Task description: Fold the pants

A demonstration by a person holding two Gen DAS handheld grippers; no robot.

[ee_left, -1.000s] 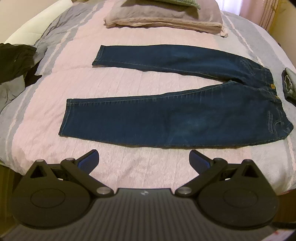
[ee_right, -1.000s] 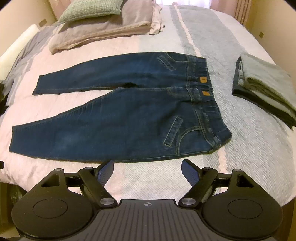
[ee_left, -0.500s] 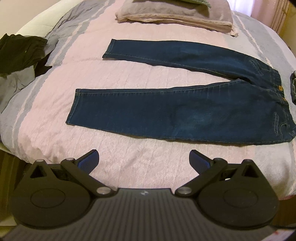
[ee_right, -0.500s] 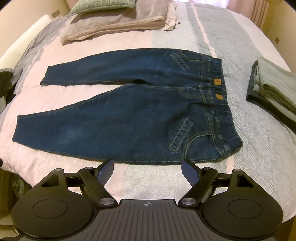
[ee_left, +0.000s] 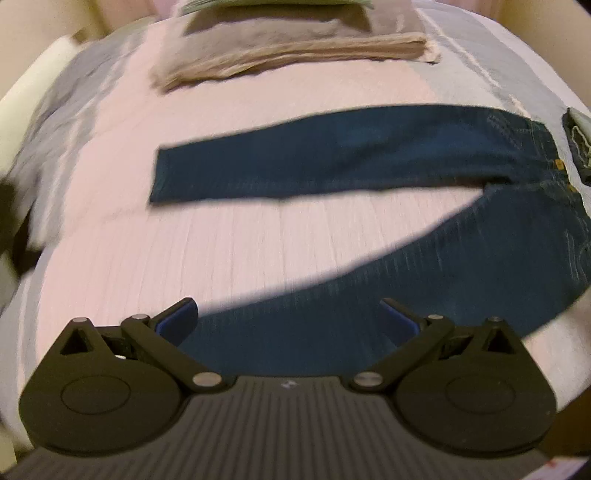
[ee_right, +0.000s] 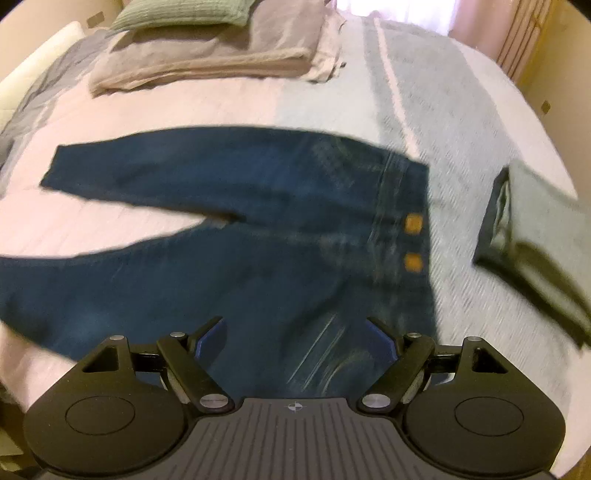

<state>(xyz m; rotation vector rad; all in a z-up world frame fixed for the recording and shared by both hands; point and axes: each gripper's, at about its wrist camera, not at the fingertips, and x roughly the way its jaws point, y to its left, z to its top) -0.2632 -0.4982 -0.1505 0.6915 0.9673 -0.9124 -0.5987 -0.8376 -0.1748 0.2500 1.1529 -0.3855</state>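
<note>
Nearby, folded clothes (ee_right: 532,236) lie beside the jeans' (ee_right: 258,236) waistband.

This is a bedroom in a home. A made bed (ee_right: 424,92) with a pink and grey striped quilt fills the view ahead of the tongs, and stacked pillows (ee_right: 207,55) lie at its far end, a green one (ee_right: 184,14) on top. Jeans (ee_right: 258,229) lie spread on the quilt, folded clothes (ee_right: 535,221) rest to the right, and pale curtains (ee_right: 517,40) hang beyond the far right corner.
</note>
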